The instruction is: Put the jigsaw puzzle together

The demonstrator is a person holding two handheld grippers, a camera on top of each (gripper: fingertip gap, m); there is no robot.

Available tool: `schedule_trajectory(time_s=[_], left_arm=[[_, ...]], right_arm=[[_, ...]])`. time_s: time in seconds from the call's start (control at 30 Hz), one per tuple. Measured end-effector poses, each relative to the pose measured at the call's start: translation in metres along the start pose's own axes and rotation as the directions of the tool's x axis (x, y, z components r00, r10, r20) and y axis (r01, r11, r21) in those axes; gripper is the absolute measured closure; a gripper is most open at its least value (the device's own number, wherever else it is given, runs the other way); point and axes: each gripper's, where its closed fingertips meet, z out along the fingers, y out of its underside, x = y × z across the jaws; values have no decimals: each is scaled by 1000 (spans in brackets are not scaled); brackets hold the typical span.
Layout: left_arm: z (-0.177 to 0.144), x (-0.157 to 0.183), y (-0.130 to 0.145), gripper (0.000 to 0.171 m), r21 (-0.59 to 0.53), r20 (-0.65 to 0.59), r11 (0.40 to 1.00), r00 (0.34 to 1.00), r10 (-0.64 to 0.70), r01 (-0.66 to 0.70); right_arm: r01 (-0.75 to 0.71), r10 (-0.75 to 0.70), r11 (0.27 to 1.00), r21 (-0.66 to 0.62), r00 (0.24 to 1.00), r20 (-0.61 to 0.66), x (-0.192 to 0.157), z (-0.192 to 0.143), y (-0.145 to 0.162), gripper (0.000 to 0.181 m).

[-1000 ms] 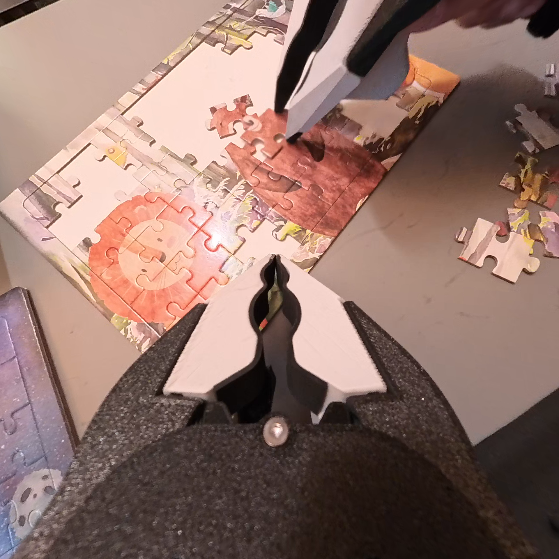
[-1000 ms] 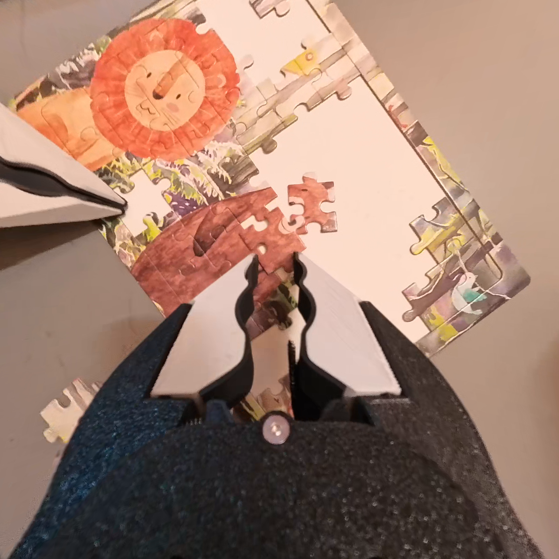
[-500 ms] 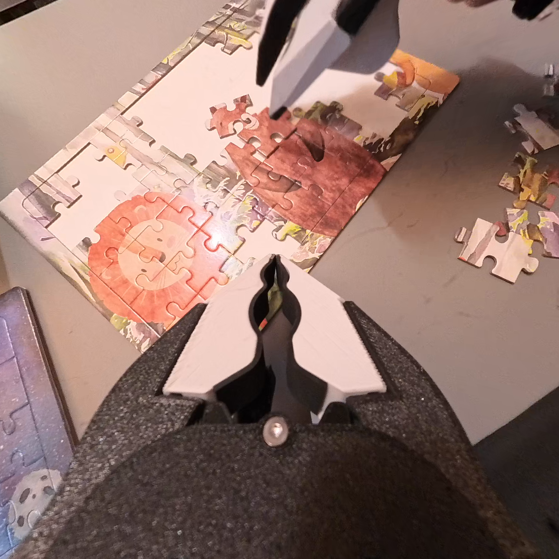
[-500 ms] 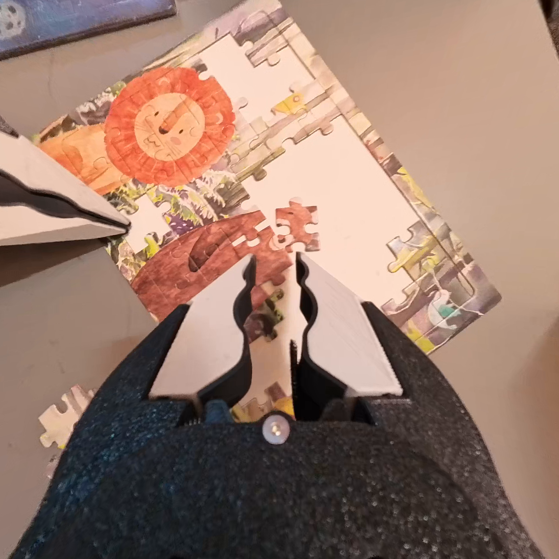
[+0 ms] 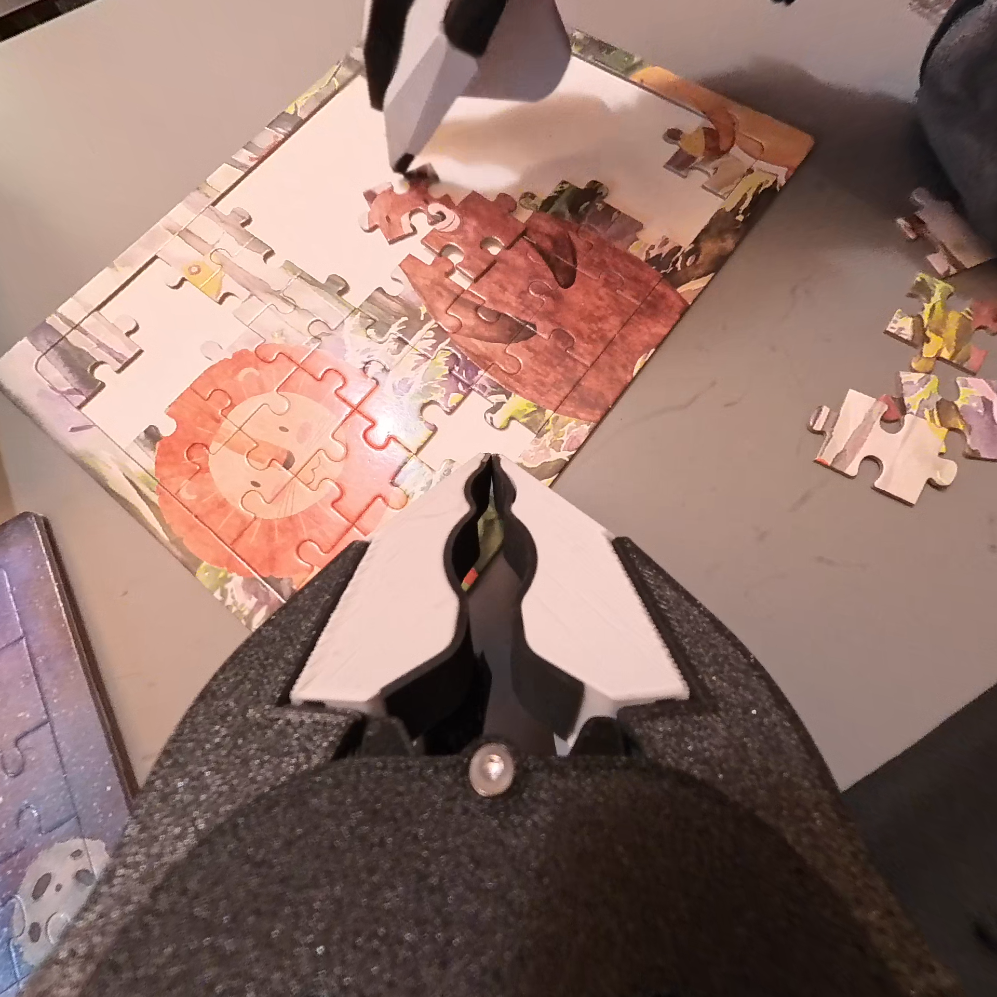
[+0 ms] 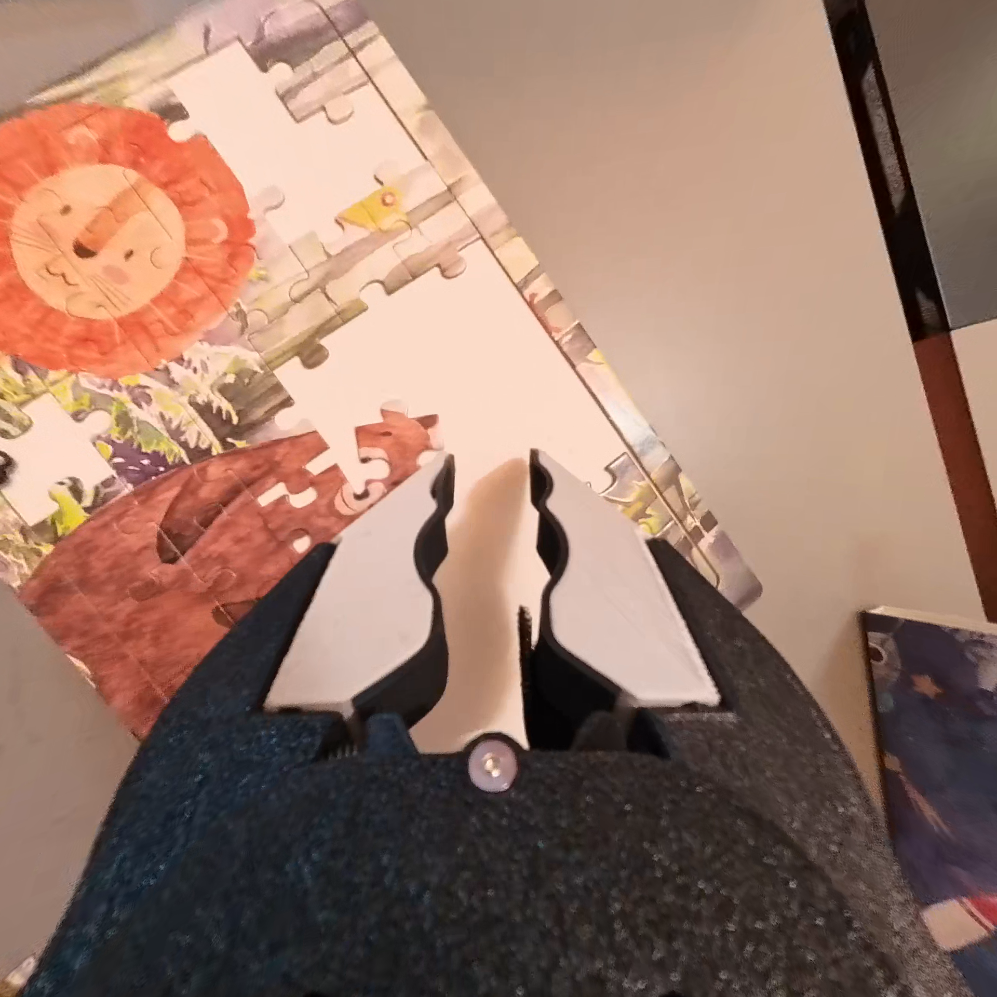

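The jigsaw board [image 5: 323, 178] lies on the grey table, with an orange lion face [image 5: 270, 458] and a brown body [image 5: 539, 323] assembled. A loose brown piece [image 5: 394, 216] lies askew at the brown body's far left end. My right gripper [image 5: 400, 159] hovers with its tips at this piece's far edge. In the right wrist view it [image 6: 489, 458] is open and empty over bare white board, with the brown piece [image 6: 399, 448] just left of its left fingertip. My left gripper [image 5: 490, 458] is shut above the board's near edge.
Loose pieces [image 5: 885, 453] lie on the table right of the board, more [image 5: 939, 329] behind them. A purple puzzle box [image 5: 38, 701] sits at the left, also in the right wrist view [image 6: 939, 728]. A dark sleeve [image 5: 960, 108] is at top right. The table edge [image 5: 863, 782] runs near right. The left gripper's tips are roughly 15 cm from the right gripper's.
My right gripper has lifted off the brown body and moved left to the far side of the loose brown piece, with its jaws wider apart. My left gripper has not moved.
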Motion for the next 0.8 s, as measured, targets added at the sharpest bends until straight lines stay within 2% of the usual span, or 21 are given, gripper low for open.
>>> schedule_trajectory(time_s=[0.1,0.23,0.4,0.47,0.53,0.63,0.77,0.8], left_arm=[[0,0,0,171,0,-2,1000,1000,-2,2],[0,0,0,171,0,-3,1000,1000,-3,3],[0,1,0,171,1,-3,1000,1000,2,-2],[0,1,0,171,1,-2,1000,1000,3,-3],[0,1,0,171,0,-3,1000,1000,2,-2],[0,1,0,171,0,-3,1000,1000,1,-1],[0,1,0,171,0,-2,1000,1000,3,-3],[0,1,0,171,0,-2,1000,1000,4,-4]], right_arm=[[-28,28,999,22,999,23,-3,-4,-5,152],[-6,6,1000,9,998,62,-20,-12,7,152],[-45,44,999,22,998,46,-11,-5,7,146],[-31,31,999,18,999,-26,3,-4,6,147],[-36,37,999,24,999,-21,4,-3,3,147],[-17,13,998,66,999,48,-12,-7,-5,147],[-24,22,999,42,998,51,-14,2,-3,140],[-23,22,999,37,999,30,-10,2,-2,133]])
